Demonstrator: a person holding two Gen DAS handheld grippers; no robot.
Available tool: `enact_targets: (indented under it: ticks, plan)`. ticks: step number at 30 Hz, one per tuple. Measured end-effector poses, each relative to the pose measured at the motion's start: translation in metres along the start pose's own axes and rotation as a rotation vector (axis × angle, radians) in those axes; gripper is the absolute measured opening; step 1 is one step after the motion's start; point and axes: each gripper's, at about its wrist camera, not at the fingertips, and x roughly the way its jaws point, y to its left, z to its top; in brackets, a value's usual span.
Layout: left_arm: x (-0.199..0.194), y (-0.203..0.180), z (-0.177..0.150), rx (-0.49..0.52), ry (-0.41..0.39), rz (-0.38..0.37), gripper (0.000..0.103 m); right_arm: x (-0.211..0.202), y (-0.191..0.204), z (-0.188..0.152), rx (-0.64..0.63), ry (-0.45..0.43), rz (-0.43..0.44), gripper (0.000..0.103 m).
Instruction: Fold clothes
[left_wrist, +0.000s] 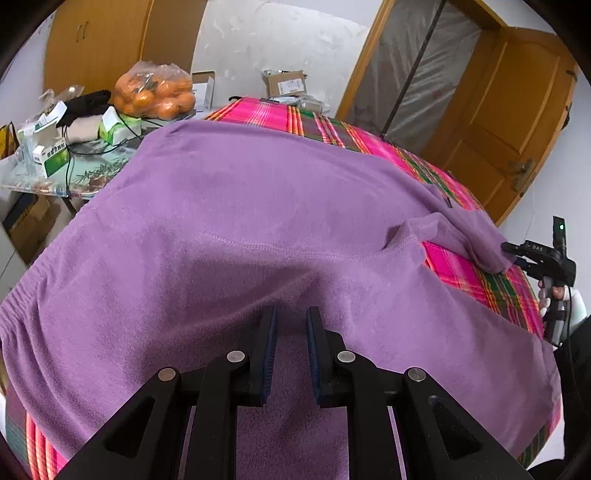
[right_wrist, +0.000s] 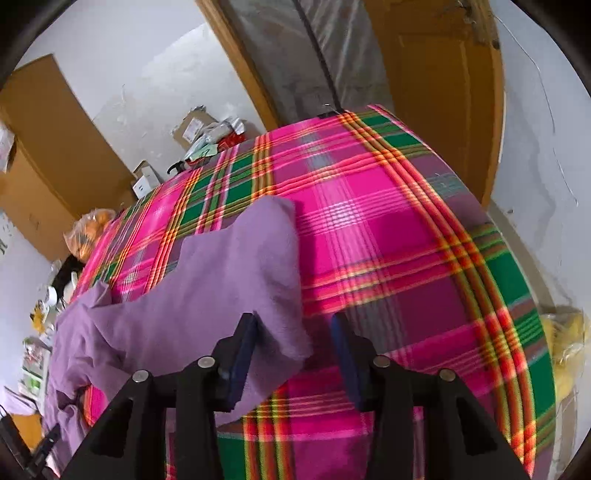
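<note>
Clearly, the purple garment (left_wrist: 229, 221) lies spread across most of the left wrist view, over a surface covered in pink plaid cloth (right_wrist: 369, 236). The left gripper (left_wrist: 291, 325) hovers low at the frame's bottom centre, jaws narrowly apart, nothing between them. At the right edge of that view, the right gripper (right_wrist: 293, 332) stands wide, with the sleeve end (right_wrist: 258, 266) lying between its jaws but not pinched. By my reading, a sleeve fold is in hand. Closing on the cuff would come next, then carrying it inward over the body, keeping the fleece flat.
</note>
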Motion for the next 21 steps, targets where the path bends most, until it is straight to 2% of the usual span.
enact_targets:
  ticks: [1, 3, 6, 8, 11, 17, 21]
  plan:
    - [0.0, 0.0, -0.001, 0.0, -0.004, 0.0, 0.016, -0.003, 0.007, 0.0, -0.018, -0.014, 0.007, 0.01]
    - [0.0, 0.001, 0.0, -0.009, -0.004, -0.008, 0.016, -0.015, 0.027, 0.001, -0.062, -0.051, 0.03, 0.01]
    - [0.0, 0.004, -0.001, -0.027, -0.006, -0.025, 0.016, -0.038, 0.076, -0.004, -0.173, -0.092, 0.122, 0.01]
    - [0.0, 0.004, -0.001, -0.028, -0.006, -0.024, 0.016, -0.04, 0.115, -0.019, -0.259, -0.045, 0.213, 0.01]
    - [0.0, 0.002, -0.001, -0.027, -0.007, -0.02, 0.016, -0.041, 0.166, -0.043, -0.376, 0.034, 0.337, 0.016]
    - [-0.001, 0.006, -0.001, -0.046, -0.009, -0.037, 0.016, -0.041, 0.187, -0.066, -0.442, 0.09, 0.408, 0.029]
    - [-0.001, 0.006, -0.001, -0.047, -0.008, -0.039, 0.016, -0.037, 0.145, -0.044, -0.248, 0.057, 0.341, 0.037]
